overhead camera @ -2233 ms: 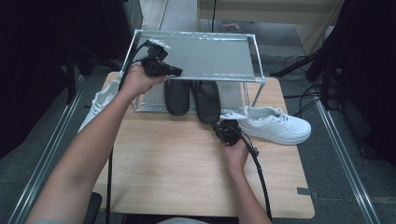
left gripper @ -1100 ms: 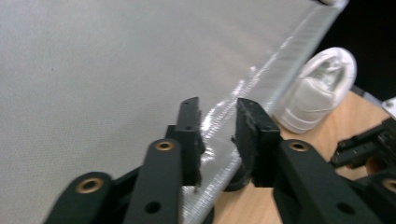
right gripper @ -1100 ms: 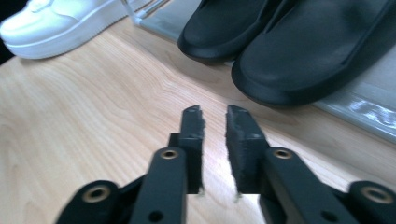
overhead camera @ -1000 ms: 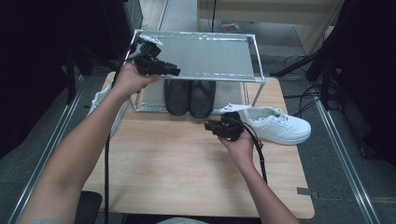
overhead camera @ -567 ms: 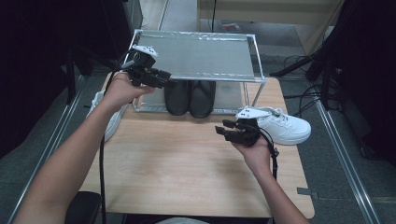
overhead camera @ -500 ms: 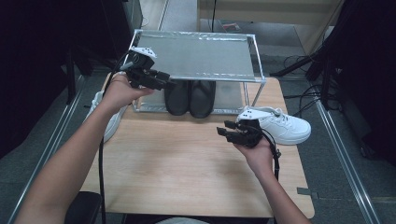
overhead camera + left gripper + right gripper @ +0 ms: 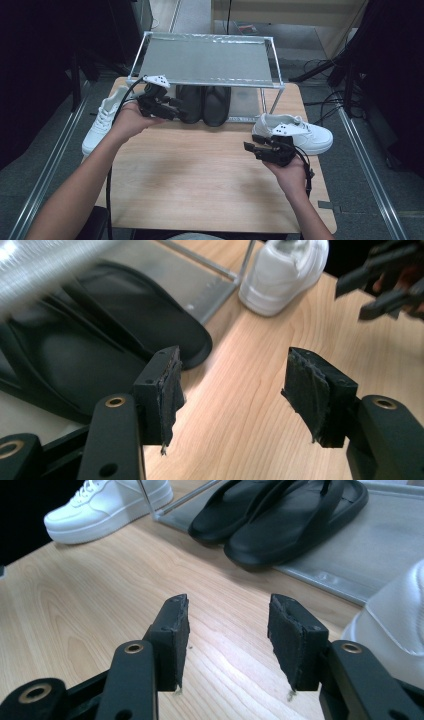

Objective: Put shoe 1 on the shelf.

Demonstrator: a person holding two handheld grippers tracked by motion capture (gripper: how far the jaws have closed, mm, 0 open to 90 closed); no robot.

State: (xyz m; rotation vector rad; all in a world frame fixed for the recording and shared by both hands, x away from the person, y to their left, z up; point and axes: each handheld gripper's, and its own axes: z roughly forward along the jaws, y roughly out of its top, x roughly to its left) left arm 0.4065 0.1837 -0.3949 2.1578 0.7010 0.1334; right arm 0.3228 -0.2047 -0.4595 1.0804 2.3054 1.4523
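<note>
Left gripper view shows the left gripper (image 7: 230,390) with its two black padded jaws standing wide apart and nothing between them; they have just been opening, and bare wood shows in the gap. Just beyond its left jaw lies the pair of black rubber flip-flop sandals (image 7: 100,355), resting on the lower tray of the silver metal shoe rack with a mesh top shelf (image 7: 207,60). That placement reads as a finished put-down: the sandals sit side by side, tucked under the shelf, and the jaws have let go so the hand can draw clear.

From the right gripper view, the right gripper (image 7: 227,637) also stands open over the light wooden table (image 7: 75,610), empty, its jaws having just been widening too. At its right edge bulges the right white lace-up sneaker (image 7: 395,630), close beside the jaw but not between the pads. The gripper seems held there, low and level, to line up a grasp on that shoe, probably the next thing for the rack.

High view places that sneaker (image 7: 295,135) at the rack's right leg, toe pointing right, while the left white lace-up sneaker (image 7: 102,122) lies at the table's left edge, behind the left hand. The two shoes are well apart, one within reach of each hand, which suits lifting them separately onto the free shelf.
</note>
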